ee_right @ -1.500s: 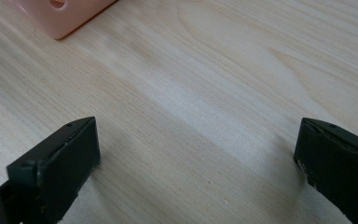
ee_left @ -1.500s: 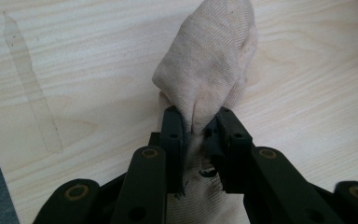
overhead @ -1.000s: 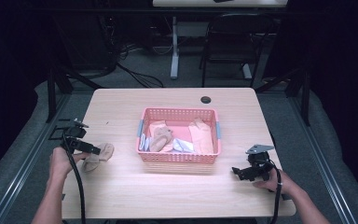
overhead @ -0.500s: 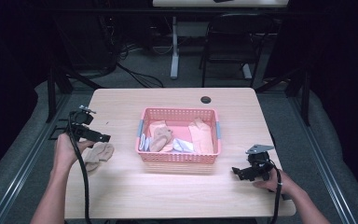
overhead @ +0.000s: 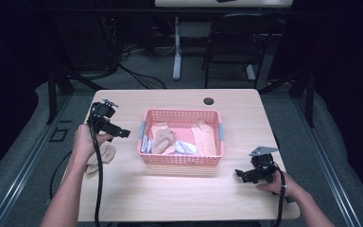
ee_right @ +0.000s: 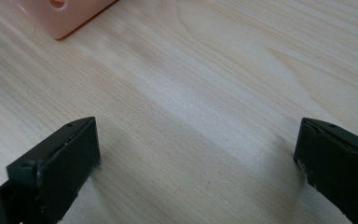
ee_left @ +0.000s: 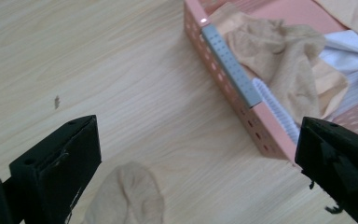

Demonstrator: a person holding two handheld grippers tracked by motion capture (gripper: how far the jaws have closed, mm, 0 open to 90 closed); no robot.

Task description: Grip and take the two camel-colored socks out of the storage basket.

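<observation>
On the worktop (overhead: 179,189), both tongs are released; left tongs (ee_left: 198,154), just opened, w/ beige sock (ee_left: 126,193) beneath, should be aimed squarely into basket (ee_left: 242,98) ahead.

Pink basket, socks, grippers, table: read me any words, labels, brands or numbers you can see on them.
None: no readable text on the pink basket, the beige sock beside it, the left gripper, the right gripper or the table.
</observation>
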